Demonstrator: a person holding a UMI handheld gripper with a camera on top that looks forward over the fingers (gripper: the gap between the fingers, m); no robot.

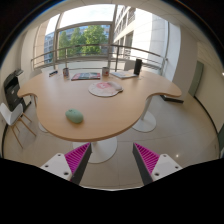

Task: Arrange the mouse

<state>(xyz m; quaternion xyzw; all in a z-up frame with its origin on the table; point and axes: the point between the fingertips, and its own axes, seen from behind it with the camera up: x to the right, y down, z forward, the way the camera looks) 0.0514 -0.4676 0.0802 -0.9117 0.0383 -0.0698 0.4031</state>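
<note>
Gripper (110, 160) spread open, nothing between pads (77, 157), hovering off near edge of curved wooden table (60, 100). Green mouse (75, 116) ahead near that edge; round mousepad (104, 89) mid-tabletop; laptop (126, 71) at far edge.

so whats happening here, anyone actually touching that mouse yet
Not yet. A hand-held gripper hangs back from a curved wooden table, its fingers open and holding nothing. The greenish mouse sits alone near the table's front edge, well beyond the fingers. Further back lies a round mouse pad, with a few small items behind it by the window. The arranging has not started.
</note>
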